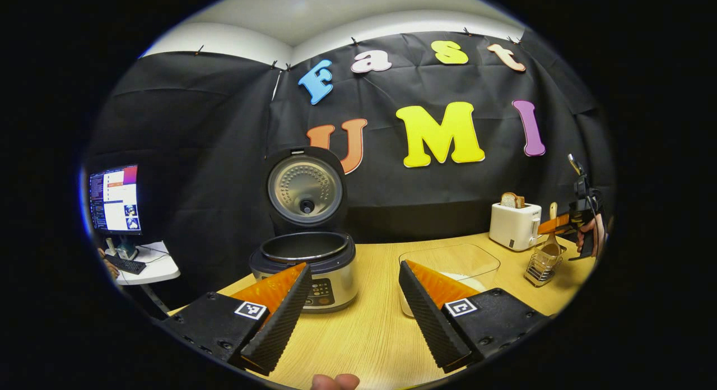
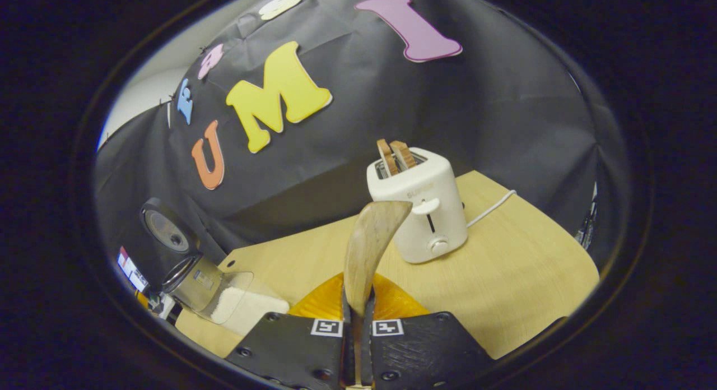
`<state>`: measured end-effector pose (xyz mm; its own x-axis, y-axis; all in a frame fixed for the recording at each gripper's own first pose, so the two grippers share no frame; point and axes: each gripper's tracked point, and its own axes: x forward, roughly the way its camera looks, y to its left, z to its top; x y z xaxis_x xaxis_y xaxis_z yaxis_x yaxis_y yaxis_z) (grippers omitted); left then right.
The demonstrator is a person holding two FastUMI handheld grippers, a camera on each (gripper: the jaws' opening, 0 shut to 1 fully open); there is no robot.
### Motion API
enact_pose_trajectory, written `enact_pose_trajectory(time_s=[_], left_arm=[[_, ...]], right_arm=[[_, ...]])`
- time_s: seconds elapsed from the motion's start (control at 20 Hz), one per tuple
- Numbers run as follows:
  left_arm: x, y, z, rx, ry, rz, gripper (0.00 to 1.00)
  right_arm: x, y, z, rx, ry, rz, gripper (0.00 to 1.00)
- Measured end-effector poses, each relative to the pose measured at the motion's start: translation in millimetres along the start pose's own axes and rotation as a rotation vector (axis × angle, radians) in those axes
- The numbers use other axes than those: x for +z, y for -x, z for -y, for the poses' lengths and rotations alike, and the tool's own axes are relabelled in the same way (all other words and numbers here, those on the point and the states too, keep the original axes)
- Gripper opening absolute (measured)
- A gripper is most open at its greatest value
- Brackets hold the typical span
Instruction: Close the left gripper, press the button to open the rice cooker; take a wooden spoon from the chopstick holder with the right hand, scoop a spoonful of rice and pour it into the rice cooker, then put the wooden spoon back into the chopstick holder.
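My right tool [image 2: 357,323] is clamped on the wooden spoon [image 2: 367,250]: both fingers press the handle between them, and the spoon's bowl stands up ahead of the camera, in front of the white toaster [image 2: 423,210] with two bread slices [image 2: 395,154] poking out of its slots. From the left gripper view I see that same right tool [image 1: 560,222] at the far right of the counter [image 1: 364,334], held by a hand [image 1: 591,236], with the spoon's bowl just above the wire chopstick holder [image 1: 540,267]; whether the spoon touches the holder, I cannot tell.

My left tool [image 1: 353,306] has its fingers spread wide with nothing between them, hovering over the near counter. Just beyond its left finger sits the rice cooker [image 1: 311,267], lid [image 1: 305,188] swung fully up and the inner pot exposed. Behind the right finger is the clear rice container [image 1: 454,261], white rice visible inside it. The toaster stands behind the chopstick holder. A fingertip [image 1: 335,382] pokes in at the bottom edge. Off to the left, a monitor [image 1: 115,199] and a keyboard [image 1: 126,264] rest on a small white side table [image 1: 159,269].
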<state>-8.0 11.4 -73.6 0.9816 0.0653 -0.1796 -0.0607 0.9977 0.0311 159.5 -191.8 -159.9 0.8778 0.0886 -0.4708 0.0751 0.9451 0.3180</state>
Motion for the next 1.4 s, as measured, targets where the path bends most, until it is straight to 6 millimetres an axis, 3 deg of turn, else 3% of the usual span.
enact_pose_trajectory(time_s=[0.15,0.6,0.75,0.95,1.15,1.4], left_arm=[[0,-1,-2,0.003,0.008,0.012,0.99],[-4,-5,-12,-0.027,0.065,0.040,0.99],[-5,-11,-14,-0.060,0.102,0.035,0.99],[-11,-16,-31,-0.070,0.146,0.021,0.99],[-12,-15,-56,-0.045,0.156,0.014,1.00],[-5,-13,-65,-0.042,0.160,0.030,0.98]], right_arm=[[16,11,-10,-0.023,0.062,0.066,0.00],[53,40,-49,-0.115,0.227,0.194,0.00],[67,48,-88,-0.105,0.257,0.231,0.00],[70,27,-163,-0.051,0.299,0.243,0.00],[38,-22,-226,0.006,0.359,0.188,0.00],[-15,-80,-259,-0.009,0.400,0.111,0.00]])
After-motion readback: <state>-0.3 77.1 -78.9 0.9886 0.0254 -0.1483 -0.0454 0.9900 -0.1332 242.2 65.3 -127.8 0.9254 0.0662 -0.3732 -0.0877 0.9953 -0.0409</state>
